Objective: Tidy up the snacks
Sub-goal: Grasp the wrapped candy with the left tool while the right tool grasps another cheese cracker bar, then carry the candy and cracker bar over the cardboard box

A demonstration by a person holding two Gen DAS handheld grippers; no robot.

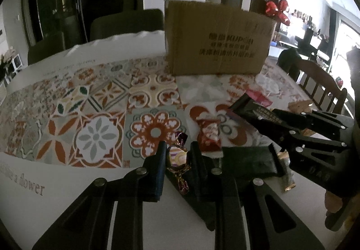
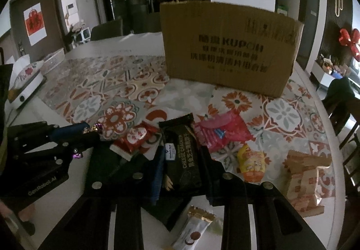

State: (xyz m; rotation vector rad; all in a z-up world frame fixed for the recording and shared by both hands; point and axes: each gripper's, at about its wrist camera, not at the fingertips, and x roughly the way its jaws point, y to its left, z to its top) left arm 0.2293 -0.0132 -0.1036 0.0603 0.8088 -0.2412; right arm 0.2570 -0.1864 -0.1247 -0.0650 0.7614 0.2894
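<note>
Snacks lie scattered on the patterned bench (image 2: 126, 83), in front of a cardboard box (image 2: 227, 47) standing at the far side. Left tongs (image 1: 177, 160) clenched on a purple-and-gold wrapped candy (image 1: 177, 157), its twisted ends sticking out above and below the pads. Right tongs (image 2: 182, 160) clenched on a black cheese cracker pack (image 2: 183, 153), gripped around its middle, long axis pointing away toward the box. Both sets of tongs sit close together, left one seen at the left edge of the right view. Red packet with white flowers (image 2: 135, 139) lies between them on the bench. Pink-red bag (image 2: 220, 132) just right of the cracker pack, small yellow-orange pouch (image 2: 250, 162) nearer, tan wrapped biscuit packs (image 2: 303, 178) at far right. White bar with gold end (image 2: 193, 229) lies below the right tongs, near the bench edge.
</note>
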